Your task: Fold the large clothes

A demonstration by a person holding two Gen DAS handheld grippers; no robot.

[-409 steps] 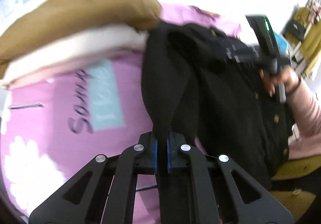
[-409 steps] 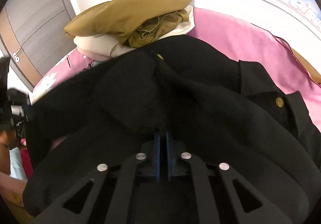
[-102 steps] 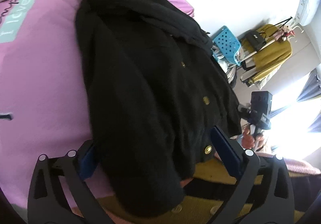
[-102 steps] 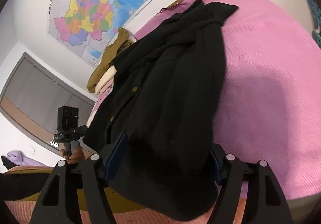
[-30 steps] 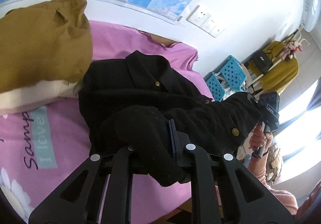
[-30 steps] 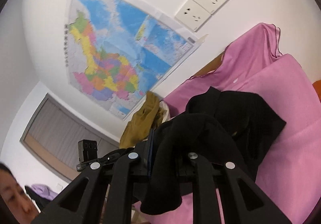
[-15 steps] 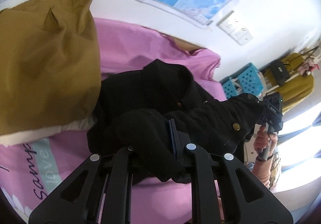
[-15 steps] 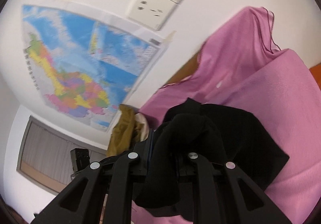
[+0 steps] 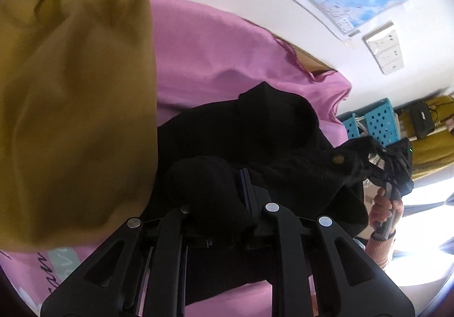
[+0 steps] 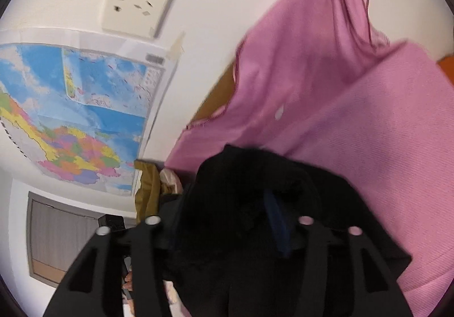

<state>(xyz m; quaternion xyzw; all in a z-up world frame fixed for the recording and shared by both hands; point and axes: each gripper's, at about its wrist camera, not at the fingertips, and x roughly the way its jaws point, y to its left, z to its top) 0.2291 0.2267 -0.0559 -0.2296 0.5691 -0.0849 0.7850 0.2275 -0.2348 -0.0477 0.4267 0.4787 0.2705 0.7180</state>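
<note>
Pink bedding (image 9: 227,61) takes the black coat (image 9: 269,141): left gripper (image 9: 244,192) clamps its hem, right gripper (image 10: 227,220), jaws just opening, should release level so edges match.

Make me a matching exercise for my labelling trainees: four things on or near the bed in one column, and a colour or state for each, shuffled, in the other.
Things:
1. coat
2. bedspread
3. left tool
4. right tool

States:
A. pink
B. jaws apart, just opened, cloth between them
C. black, gold buttons
D. shut on cloth

Pairs: 1-C, 2-A, 3-D, 4-B
</note>
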